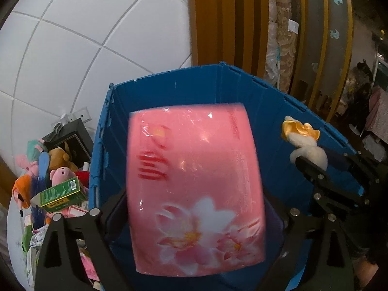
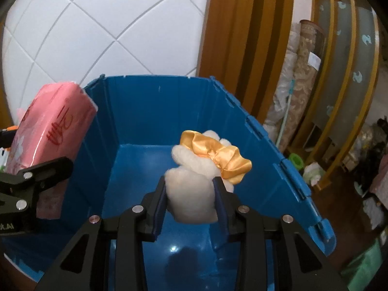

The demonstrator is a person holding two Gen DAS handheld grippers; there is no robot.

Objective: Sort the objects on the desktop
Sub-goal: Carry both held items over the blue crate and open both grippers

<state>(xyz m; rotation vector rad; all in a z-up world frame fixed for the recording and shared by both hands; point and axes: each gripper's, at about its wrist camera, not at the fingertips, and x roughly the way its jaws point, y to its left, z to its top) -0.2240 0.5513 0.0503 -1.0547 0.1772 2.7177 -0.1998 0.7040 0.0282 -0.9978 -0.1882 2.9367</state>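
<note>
Two things are hanging over the blue bin (image 2: 135, 111) at once, and I am holding both above its bare floor so they drop cleanly inside. My left hand-held gripper (image 1: 194, 220) is spread wide around the pink tissue pack (image 1: 194, 184); I cannot tell whether its pads are pressing. My right hand-held gripper (image 2: 191, 208) is pinching the white plush toy (image 2: 191, 194) by its body, its gold satin bow (image 2: 218, 155) pointing away. Plush animals (image 1: 60, 169) and a green box (image 1: 60, 194) are crowding the tabletop left of the bin. Nothing is blocking the drop, though the two grippers are working near each other.
</note>
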